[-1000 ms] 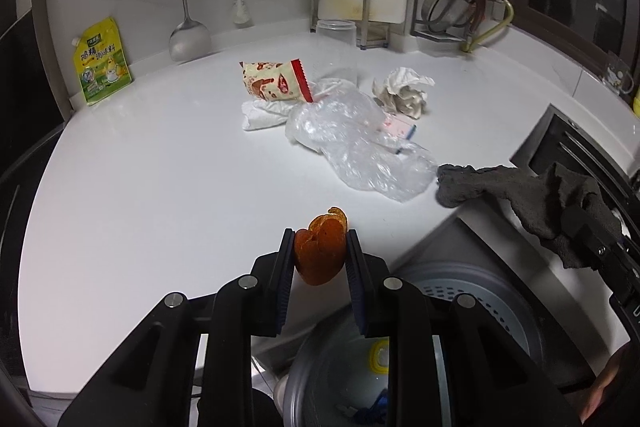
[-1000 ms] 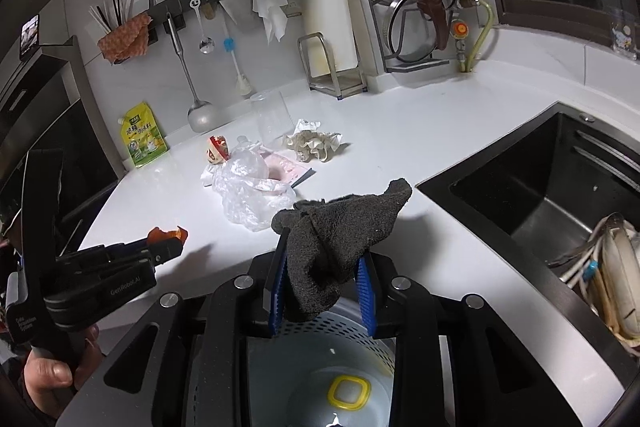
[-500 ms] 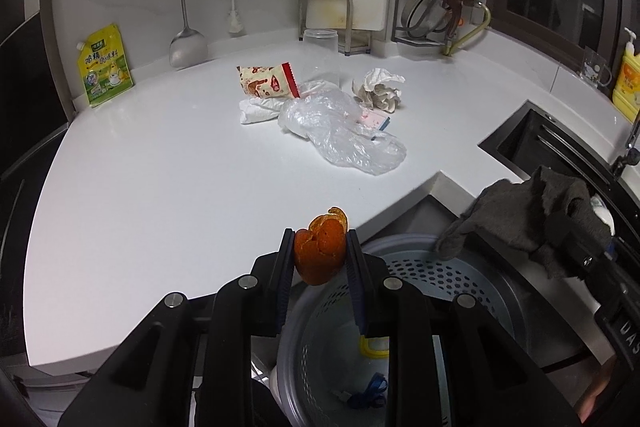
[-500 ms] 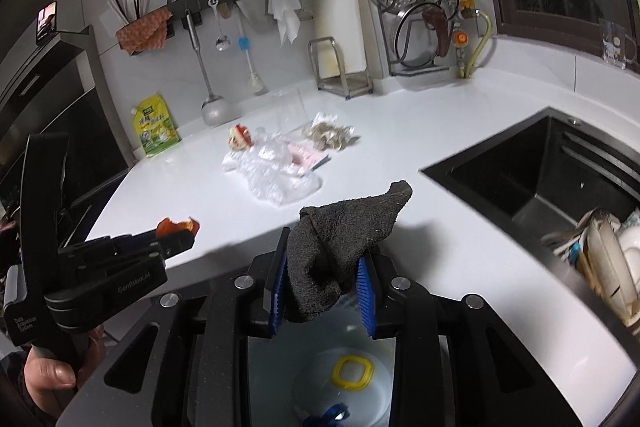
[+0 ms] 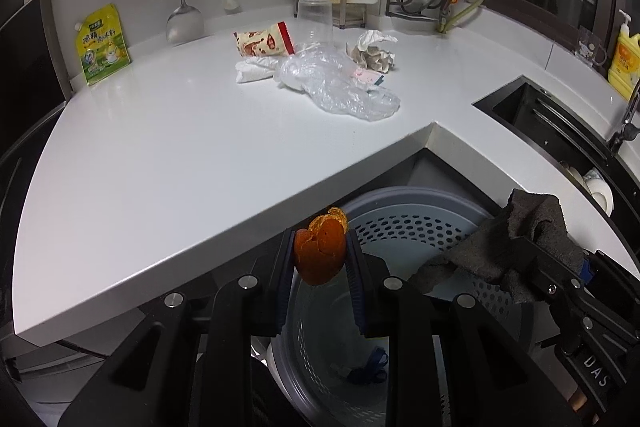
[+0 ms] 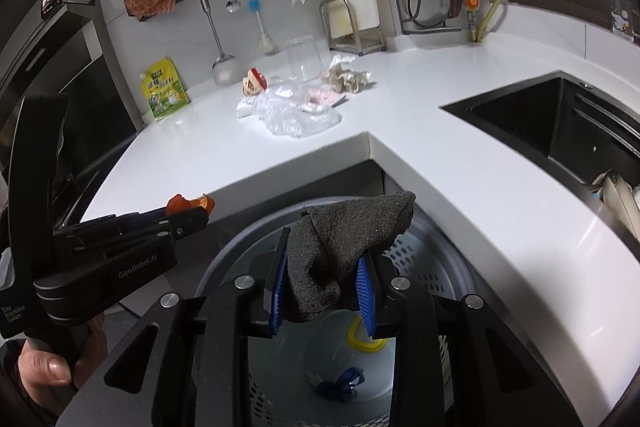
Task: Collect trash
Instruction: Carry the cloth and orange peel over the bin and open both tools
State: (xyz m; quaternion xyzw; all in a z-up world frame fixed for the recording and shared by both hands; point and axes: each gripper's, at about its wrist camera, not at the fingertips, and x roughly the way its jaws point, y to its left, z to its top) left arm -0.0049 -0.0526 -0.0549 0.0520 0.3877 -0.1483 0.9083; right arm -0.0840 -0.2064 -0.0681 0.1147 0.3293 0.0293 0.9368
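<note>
My left gripper is shut on an orange peel and hangs over the near rim of a grey perforated bin below the counter's inner corner. My right gripper is shut on a dark grey rag above the same bin. In the left wrist view the rag shows at the right. In the right wrist view the left gripper shows at the left with the peel at its tip. A yellow ring and a blue scrap lie in the bin.
On the white counter lie a clear plastic bag, a red-and-white snack wrapper, a white wad, a pink packet and crumpled paper. A clear cup, a yellow pouch and a dark sink are around.
Both grippers have drawn back off the counter and sunk a little, and now hang over the grey bin. The peel and the rag stay clamped. The bin has come into full view.
</note>
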